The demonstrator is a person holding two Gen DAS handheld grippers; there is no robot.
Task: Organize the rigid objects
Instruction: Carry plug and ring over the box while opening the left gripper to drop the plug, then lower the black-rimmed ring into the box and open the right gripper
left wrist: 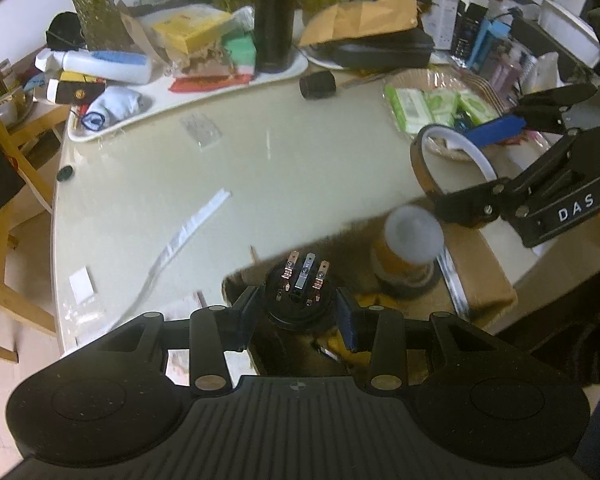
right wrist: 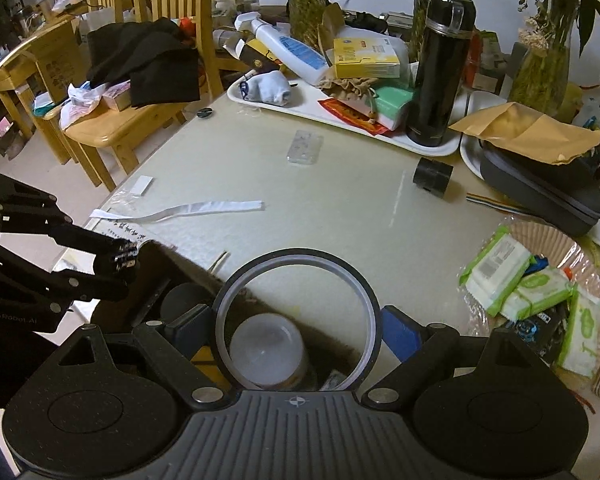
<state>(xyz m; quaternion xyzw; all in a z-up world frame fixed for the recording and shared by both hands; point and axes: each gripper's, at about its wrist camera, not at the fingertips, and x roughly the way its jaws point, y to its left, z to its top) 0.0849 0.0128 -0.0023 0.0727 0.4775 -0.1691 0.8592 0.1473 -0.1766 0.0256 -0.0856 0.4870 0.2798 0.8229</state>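
My left gripper (left wrist: 296,316) is shut on a small black round switch (left wrist: 297,288) with three metal terminals pointing up. It hangs over an open cardboard box (left wrist: 484,276) at the table's near edge. Inside the box stands a jar with a white lid (left wrist: 414,232). My right gripper (right wrist: 296,330) is shut on a dark tape roll (right wrist: 296,258), a wide ring, above the same jar (right wrist: 266,354). In the left wrist view the right gripper (left wrist: 476,164) and its tape roll (left wrist: 422,160) hover to the right. The right wrist view shows the left gripper (right wrist: 122,258) on the left.
A black cylinder (right wrist: 433,178), a clear packet (right wrist: 305,147) and a white paper strip (right wrist: 180,210) lie on the beige table (right wrist: 340,216). A cluttered white tray (right wrist: 440,148) with a black flask (right wrist: 440,68) stands behind. A basket of wipes (right wrist: 548,240) sits right, wooden chairs (right wrist: 112,128) left.
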